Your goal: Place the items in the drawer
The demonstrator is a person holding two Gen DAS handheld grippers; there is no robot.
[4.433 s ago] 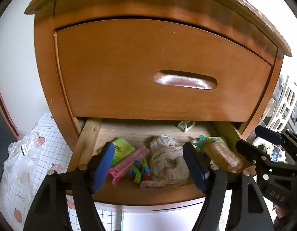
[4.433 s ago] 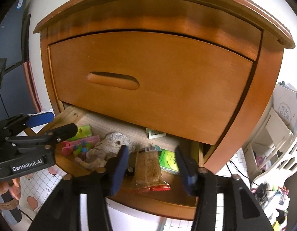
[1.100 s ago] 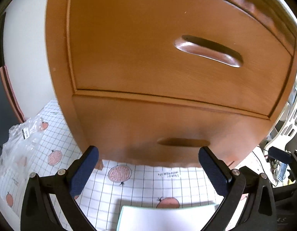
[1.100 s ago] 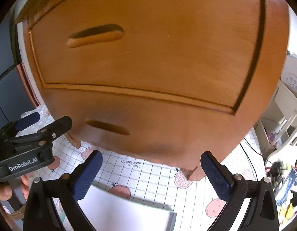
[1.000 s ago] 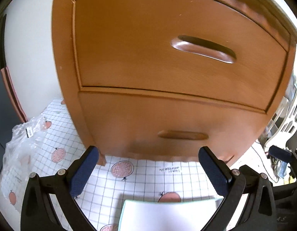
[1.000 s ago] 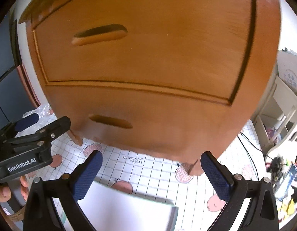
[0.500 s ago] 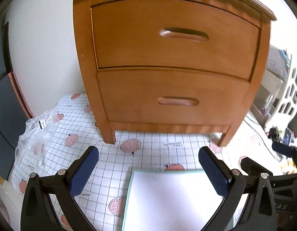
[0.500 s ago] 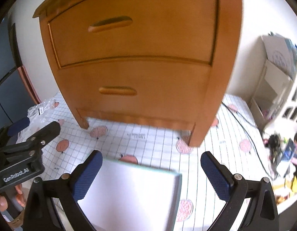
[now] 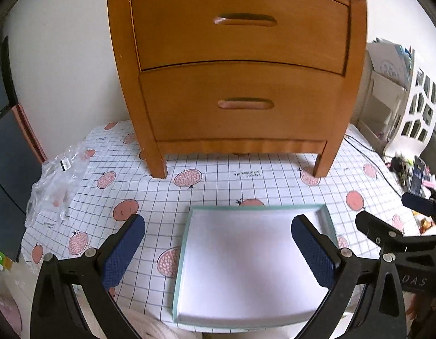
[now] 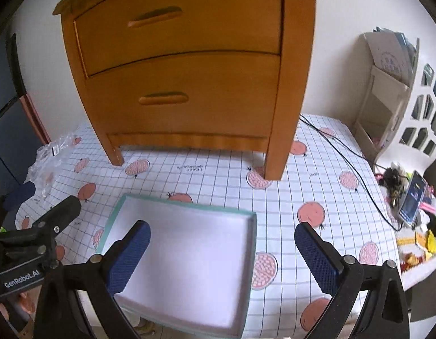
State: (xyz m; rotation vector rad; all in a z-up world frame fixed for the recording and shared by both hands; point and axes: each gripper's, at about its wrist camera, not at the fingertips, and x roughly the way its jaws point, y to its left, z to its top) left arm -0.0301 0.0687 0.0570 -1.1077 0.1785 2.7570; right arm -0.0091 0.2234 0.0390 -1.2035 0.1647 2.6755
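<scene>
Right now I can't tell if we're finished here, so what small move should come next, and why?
Probably just rest both grippers. The white tray is bare, both drawers of the wooden nightstand sit flush and shut, and the left gripper and right gripper are open, holding nothing. No loose items to stow are visible.

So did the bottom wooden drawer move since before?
Yes. The bottom wooden drawer slid in; it now sits shut, flush in the brown wooden nightstand.

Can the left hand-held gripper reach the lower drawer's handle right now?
Probably yes: the left hand-held gripper is open, and only the low tray lies before the lower drawer's handle.
</scene>
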